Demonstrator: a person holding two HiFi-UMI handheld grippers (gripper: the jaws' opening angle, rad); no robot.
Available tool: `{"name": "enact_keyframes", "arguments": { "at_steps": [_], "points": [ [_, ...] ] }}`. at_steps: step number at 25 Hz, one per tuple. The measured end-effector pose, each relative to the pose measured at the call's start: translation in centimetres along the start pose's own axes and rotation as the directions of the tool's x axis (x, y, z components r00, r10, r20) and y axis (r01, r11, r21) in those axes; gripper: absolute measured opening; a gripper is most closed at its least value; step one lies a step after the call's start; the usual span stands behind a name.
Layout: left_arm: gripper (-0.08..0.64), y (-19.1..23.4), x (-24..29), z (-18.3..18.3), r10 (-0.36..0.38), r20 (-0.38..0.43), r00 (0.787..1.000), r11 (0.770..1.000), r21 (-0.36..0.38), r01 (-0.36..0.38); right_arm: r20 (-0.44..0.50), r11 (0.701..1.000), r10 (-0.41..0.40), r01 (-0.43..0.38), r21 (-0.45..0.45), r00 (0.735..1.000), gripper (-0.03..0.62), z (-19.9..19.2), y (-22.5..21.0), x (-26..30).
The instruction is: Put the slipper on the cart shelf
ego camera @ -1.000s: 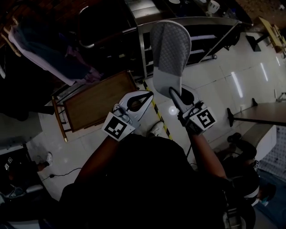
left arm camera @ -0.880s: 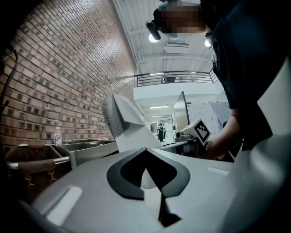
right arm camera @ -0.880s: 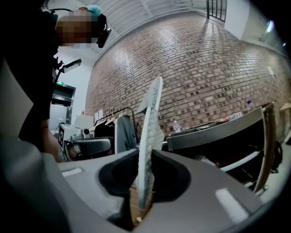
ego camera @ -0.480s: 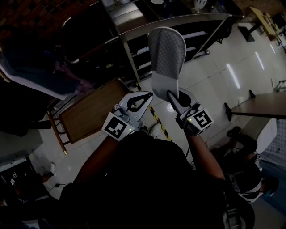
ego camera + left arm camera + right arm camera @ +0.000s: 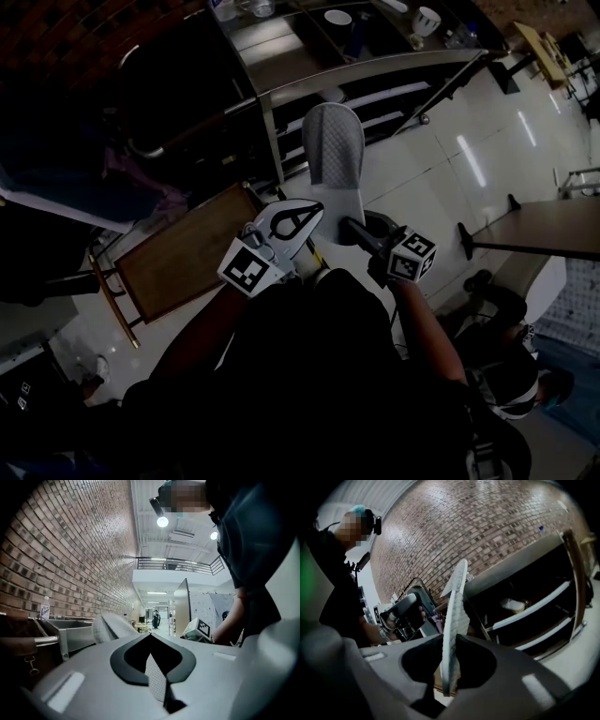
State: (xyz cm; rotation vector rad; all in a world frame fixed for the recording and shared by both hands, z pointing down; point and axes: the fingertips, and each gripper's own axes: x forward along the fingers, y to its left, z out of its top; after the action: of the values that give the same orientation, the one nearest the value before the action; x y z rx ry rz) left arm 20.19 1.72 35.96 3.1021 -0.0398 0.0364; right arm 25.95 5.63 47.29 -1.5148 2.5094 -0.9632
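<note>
my right gripper [image 5: 354, 230] is clamped on the heel end of the slipper [image 5: 334, 150]. its jaws are nearly closed, with the thin sole pinched edge-on between them. the slipper sticks up and away from me, its quilted side facing the head view and its toe pointing toward the metal cart [image 5: 375, 67]. it hangs in the air in front of the cart, overlapping the shelves [image 5: 534, 609] from above but not resting on any of them. in the right gripper view the sole rises like a blade from between the jaws, with the shelves off to the right under the brick wall [image 5: 487, 527]. my left gripper [image 5: 298, 217] sits just beside the right one, its jaws drawn together with nothing between them. its tip is close to the slipper's heel, and i cannot tell whether they touch. lower left of it, a wooden panel [image 5: 183, 253] stands on the pale floor [image 5: 441, 178].
</note>
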Motion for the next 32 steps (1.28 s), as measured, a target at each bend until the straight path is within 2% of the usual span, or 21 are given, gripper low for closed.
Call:
{"name": "enact_keyframes", "arguments": {
  "at_steps": [8, 16, 25, 32],
  "points": [
    [0.003, 2.9, -0.1, -1.3, 0.034, -0.016, 0.999, 0.999, -0.012, -0.034, -0.112, 0.982, 0.038, -0.016, 0.186, 0.993, 0.067, -3.4, -5.0, 3.4],
    [0.003, 6.8, 2.4, -2.1, 0.132, -0.025, 0.991, 0.991, -0.003, -0.132, -0.198, 0.967, 0.132, -0.083, 0.239, 0.971, 0.067, -2.9, -10.8, 8.9],
    [0.003, 10.8, 6.6, -3.8, 0.233, -0.046, 0.971, 0.972, -0.013, -0.234, -0.271, 0.926, 0.277, -0.18, 0.333, 0.922, 0.067, -1.3, -16.5, 15.5],
    [0.003, 14.3, 8.8, -5.6, 0.312, -0.059, 0.948, 0.949, -0.029, -0.314, -0.278, 0.899, 0.307, -0.182, 0.398, 0.91, 0.067, -0.4, -20.7, 20.4]
  ]
}}
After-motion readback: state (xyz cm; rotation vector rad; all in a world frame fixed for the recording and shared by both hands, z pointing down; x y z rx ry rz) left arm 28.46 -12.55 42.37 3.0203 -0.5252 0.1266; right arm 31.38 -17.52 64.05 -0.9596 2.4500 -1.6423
